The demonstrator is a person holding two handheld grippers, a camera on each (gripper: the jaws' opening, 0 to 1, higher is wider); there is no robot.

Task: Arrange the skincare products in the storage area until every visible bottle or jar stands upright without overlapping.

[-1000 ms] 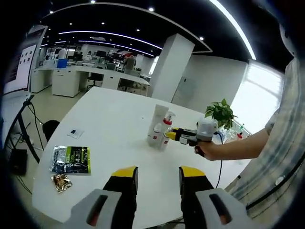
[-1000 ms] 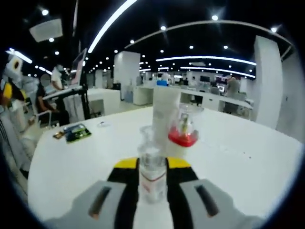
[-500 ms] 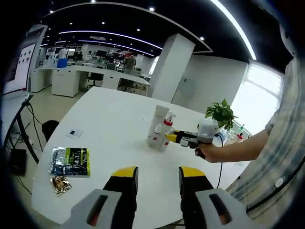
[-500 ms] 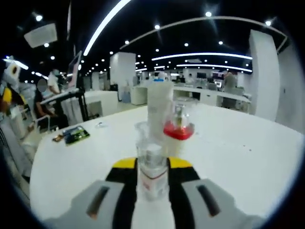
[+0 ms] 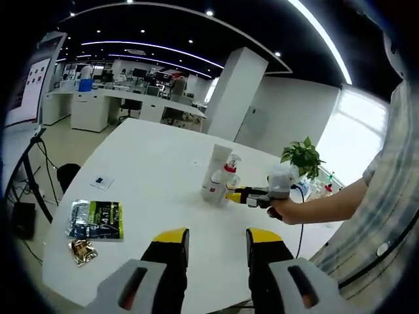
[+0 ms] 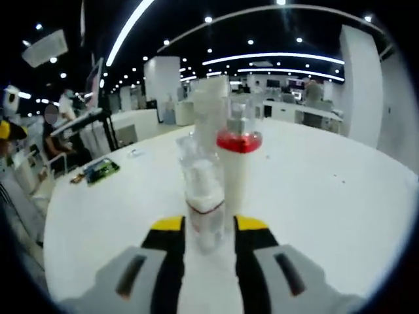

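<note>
On the white table (image 6: 327, 196), a small clear bottle (image 6: 204, 199) stands upright between the yellow tips of my right gripper (image 6: 209, 226), whose jaws are slightly apart around it. Right behind it stand a spray bottle with a red collar (image 6: 237, 170) and a tall white tube (image 6: 208, 108), close together. In the left gripper view the white tube (image 5: 215, 171) and the red-collared bottle (image 5: 228, 171) stand mid-table, with the right gripper (image 5: 230, 195) reaching them from the right. My left gripper (image 5: 218, 237) hovers open at the near table edge (image 5: 150, 170), holding nothing.
A green and black foil packet (image 5: 97, 219), a small brown wrapper (image 5: 82, 251) and a small card (image 5: 102, 182) lie on the table's left side. A potted plant (image 5: 303, 156) stands at the far right edge. A person's hand (image 5: 281, 208) holds the right gripper.
The right gripper came down and closer to the two standing bottles. Its jaws have parted a little, and the small clear bottle now rests on the table. The left gripper is unchanged.
</note>
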